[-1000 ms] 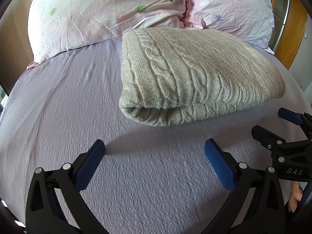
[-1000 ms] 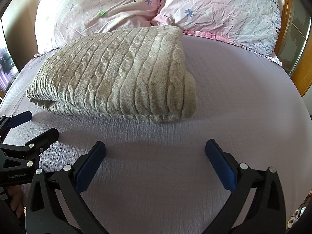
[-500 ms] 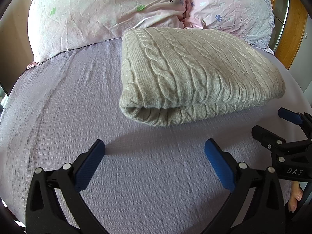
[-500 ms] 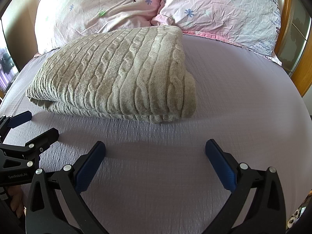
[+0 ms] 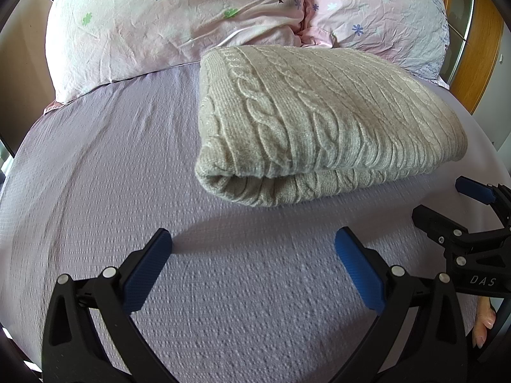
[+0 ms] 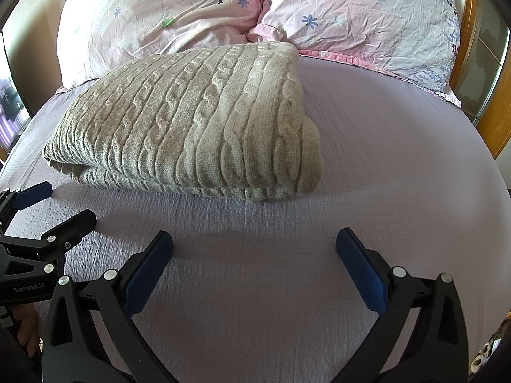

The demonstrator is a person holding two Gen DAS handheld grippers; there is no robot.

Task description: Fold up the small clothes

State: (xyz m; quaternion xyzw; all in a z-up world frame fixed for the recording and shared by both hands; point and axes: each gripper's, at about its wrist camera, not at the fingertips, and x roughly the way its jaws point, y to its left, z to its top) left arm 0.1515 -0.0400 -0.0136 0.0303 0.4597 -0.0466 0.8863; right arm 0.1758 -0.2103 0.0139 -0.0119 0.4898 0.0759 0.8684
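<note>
A beige cable-knit sweater (image 5: pixel 319 121) lies folded into a thick rectangle on the lilac bed sheet (image 5: pixel 95 175); it also shows in the right wrist view (image 6: pixel 198 124). My left gripper (image 5: pixel 254 242) is open and empty, low over the sheet just in front of the sweater's near left corner. My right gripper (image 6: pixel 254 242) is open and empty, in front of the sweater's near right corner. Each gripper shows at the edge of the other's view: the right gripper (image 5: pixel 447 204), the left gripper (image 6: pixel 64 204).
Two pink floral pillows (image 5: pixel 179 22) (image 6: pixel 361 16) lie against the head of the bed behind the sweater. A wooden frame (image 5: pixel 479 51) stands at the far right. The bed's edges curve away at both sides.
</note>
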